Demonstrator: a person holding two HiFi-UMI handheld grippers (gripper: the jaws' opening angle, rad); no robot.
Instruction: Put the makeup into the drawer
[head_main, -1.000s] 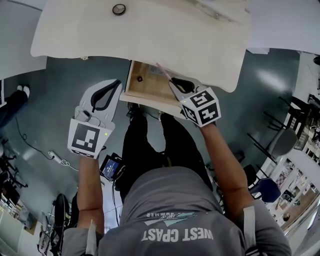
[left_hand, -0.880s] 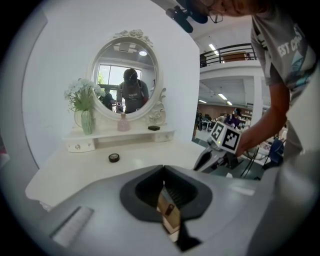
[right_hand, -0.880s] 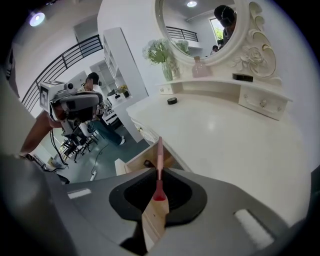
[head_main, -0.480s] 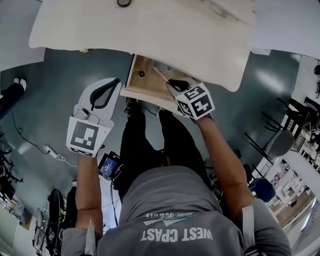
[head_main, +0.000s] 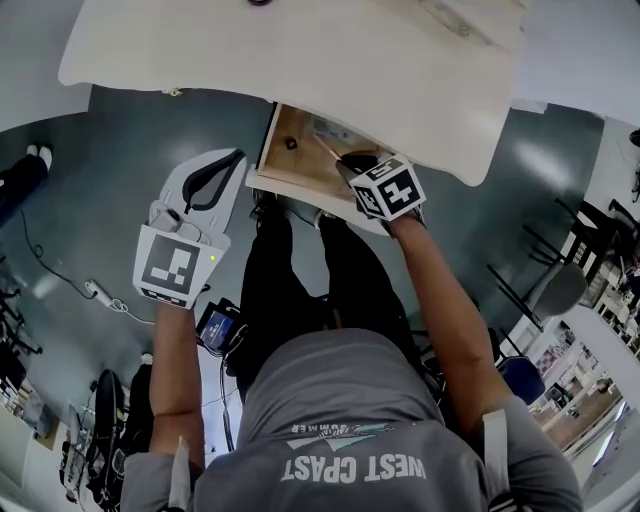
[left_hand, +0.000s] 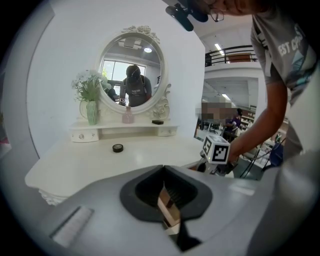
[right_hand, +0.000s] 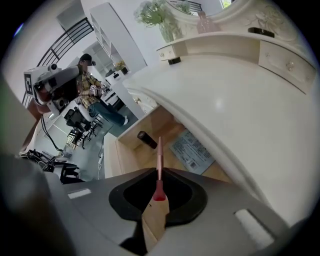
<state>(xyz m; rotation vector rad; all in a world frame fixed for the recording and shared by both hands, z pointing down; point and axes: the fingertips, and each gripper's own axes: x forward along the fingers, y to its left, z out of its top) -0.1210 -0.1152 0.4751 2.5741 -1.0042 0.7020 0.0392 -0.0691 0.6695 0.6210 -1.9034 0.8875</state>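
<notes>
One makeup pencil (right_hand: 159, 160) gripped; drawer (right_hand: 125, 155) partly under tabletop (right_hand: 225, 100)

Right tool (head_main: 352, 164) with pink makeup stick (head_main: 325, 148) over open drawer (head_main: 290, 166).

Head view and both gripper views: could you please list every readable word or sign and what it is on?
"WEST COAST": upside down on the person's grey shirt.
Leaflet in the drawer: print too small to read.
Marker cubes: square patterns, no letters.
Pink makeup pencil in the right gripper: no print visible.
</notes>
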